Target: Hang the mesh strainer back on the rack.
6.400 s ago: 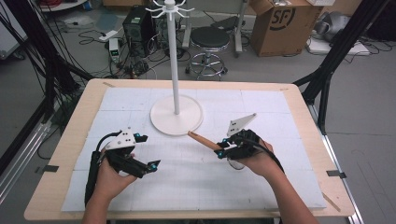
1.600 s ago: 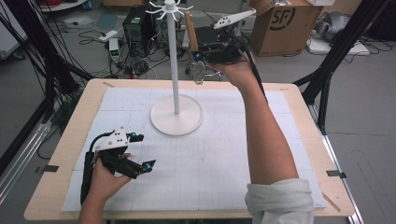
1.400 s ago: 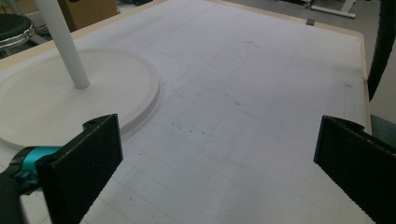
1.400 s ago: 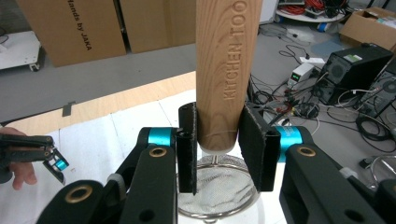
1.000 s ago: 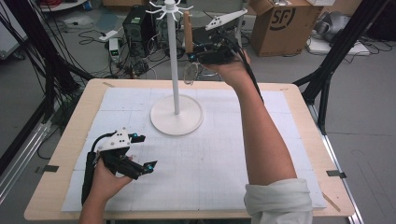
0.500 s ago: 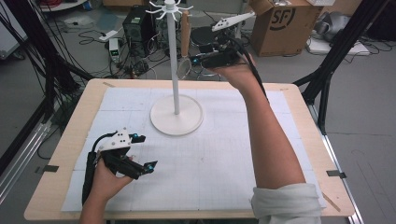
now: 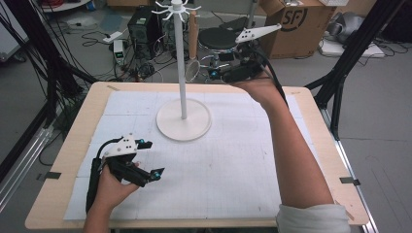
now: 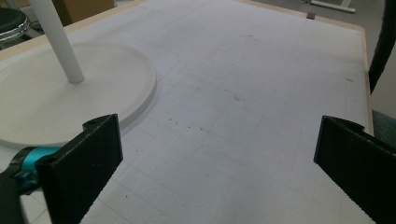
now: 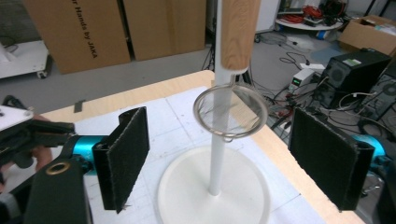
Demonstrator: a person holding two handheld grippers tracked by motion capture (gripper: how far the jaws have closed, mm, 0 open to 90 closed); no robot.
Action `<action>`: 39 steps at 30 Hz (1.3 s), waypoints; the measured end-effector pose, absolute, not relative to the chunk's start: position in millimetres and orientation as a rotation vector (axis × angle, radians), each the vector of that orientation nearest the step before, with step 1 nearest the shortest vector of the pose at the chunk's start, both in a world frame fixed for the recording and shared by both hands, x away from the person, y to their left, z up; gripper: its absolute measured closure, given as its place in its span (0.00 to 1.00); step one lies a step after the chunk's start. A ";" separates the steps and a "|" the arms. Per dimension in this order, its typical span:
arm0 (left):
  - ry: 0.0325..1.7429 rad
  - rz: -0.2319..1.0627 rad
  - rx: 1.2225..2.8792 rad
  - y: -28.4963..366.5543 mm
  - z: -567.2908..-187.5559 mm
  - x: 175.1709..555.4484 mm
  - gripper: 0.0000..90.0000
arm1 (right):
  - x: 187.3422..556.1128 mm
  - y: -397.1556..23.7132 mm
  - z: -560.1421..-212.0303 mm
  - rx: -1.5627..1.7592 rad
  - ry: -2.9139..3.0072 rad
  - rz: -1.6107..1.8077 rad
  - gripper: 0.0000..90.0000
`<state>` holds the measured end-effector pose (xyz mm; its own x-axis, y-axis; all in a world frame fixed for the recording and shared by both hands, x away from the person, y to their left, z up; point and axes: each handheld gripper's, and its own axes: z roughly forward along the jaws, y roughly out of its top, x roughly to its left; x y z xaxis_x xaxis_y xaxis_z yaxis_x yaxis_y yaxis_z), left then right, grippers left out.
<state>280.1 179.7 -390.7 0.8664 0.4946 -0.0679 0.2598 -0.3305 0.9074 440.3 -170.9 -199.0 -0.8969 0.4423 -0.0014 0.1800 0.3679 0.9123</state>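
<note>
Wood-edged table [image 7: 58,194] under white grid mat [image 7: 233,170], cluttered room with cardboard boxes [image 7: 296,24]. Strainer [image 9: 230,109], wooden handle, hangs from white stand [image 7: 183,77]. Left claw [image 7: 148,160] apart; right claw [image 7: 212,72] apart.

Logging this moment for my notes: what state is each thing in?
Strainer: hanging from the stand's top, wooden handle up, free of both grippers.
Stand: upright on the table.
Right gripper: open, raised by the strainer.
Left gripper: open, low over the table.
</note>
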 end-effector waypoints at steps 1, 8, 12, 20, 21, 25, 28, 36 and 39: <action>0.558 0.264 1.930 179.6 -390.9 280.1 0.02 | 438.6 -172.6 -200.2 0.555 2.385 1.547 0.19; 0.555 0.264 1.933 179.5 -391.3 280.5 0.02 | 427.5 -184.5 -211.0 0.546 2.388 1.598 0.14; 0.554 0.265 1.929 179.3 -391.5 280.3 0.02 | 423.2 -193.6 -220.8 0.546 2.391 1.618 0.12; 0.554 0.258 1.934 178.6 -392.4 280.8 0.02 | 412.3 -207.2 -242.8 0.567 2.396 1.618 0.03; 0.553 0.257 1.933 178.4 -392.5 280.8 0.02 | 410.6 -208.3 -245.1 0.566 2.398 1.611 0.03; 0.556 0.258 1.931 177.8 -392.6 280.5 0.02 | 403.6 -215.7 -254.7 0.569 2.388 1.623 0.01; 0.550 0.256 1.935 177.4 -393.0 280.8 0.02 | 397.8 -222.3 -262.6 0.565 2.380 1.644 0.00; 0.551 0.256 1.936 176.9 -393.5 280.8 0.02 | 377.8 -242.7 -286.3 0.585 2.382 1.652 0.00; 0.550 0.252 1.935 176.6 -393.8 281.0 0.02 | 369.9 -251.9 -296.3 0.598 2.369 1.672 0.00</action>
<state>281.0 176.6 -393.8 0.8718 0.4845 -0.0727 0.2617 -0.3351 0.9051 369.9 -251.9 -296.3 -0.9028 0.4220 0.0827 0.2193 0.2863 0.9327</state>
